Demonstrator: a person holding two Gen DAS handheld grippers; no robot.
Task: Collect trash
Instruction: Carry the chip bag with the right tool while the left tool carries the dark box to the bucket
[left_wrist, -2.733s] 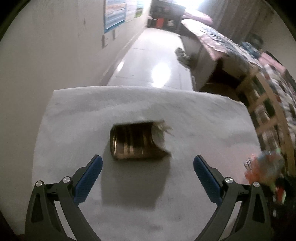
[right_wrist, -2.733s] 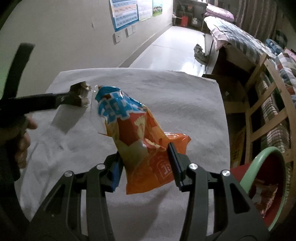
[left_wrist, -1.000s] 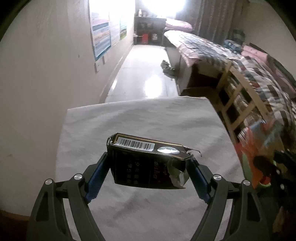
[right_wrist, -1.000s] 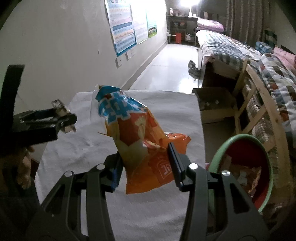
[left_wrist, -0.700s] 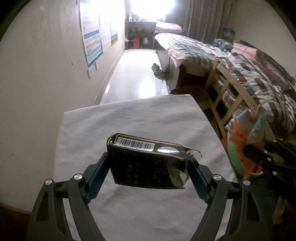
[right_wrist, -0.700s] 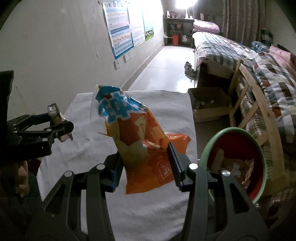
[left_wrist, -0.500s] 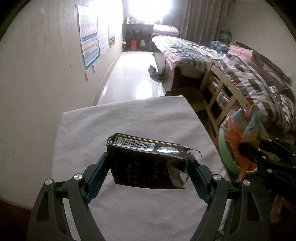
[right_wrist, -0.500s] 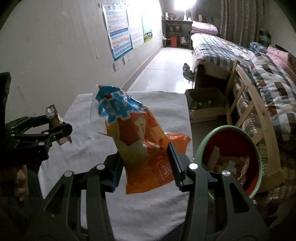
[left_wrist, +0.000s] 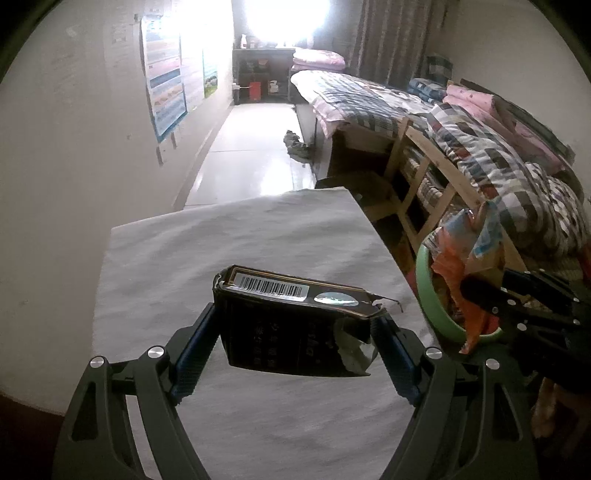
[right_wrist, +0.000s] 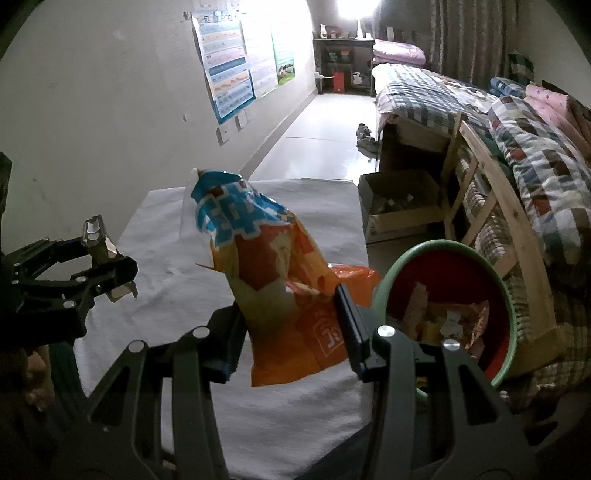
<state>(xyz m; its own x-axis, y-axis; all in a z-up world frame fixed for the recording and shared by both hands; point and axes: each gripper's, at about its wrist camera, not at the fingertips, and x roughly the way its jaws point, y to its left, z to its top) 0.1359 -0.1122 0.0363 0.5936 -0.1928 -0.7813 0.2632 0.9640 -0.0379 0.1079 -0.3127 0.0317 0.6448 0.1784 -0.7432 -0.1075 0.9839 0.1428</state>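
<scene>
Left gripper: jaws set wide and clamped on a dark box. The box is held crosswise between the blue pads, lifted clear of the table. A white barcode label runs along its upper edge. Its right end is torn open, with a ragged flap showing. In the right wrist view the same gripper appears at the left side of the table, with only a corner of the box visible between its black fingers.

Right gripper: jaws set narrow and pinched on a snack bag. The bag is orange below and blue on top, crumpled, standing up from the pads, clear of the table. It is held over the table's right edge, just beside the bin. In the left wrist view this gripper and the bag sit in front of the bin.

Bin: round, green rim, red inside, standing off the right side of the table. Wrappers and scraps lie in its bottom.

Table: covered by a white cloth, its surface bare under both grippers.

Beyond the table: a cardboard box on the floor past the bin, a bed with checked quilts to the right, posters on the left wall.
</scene>
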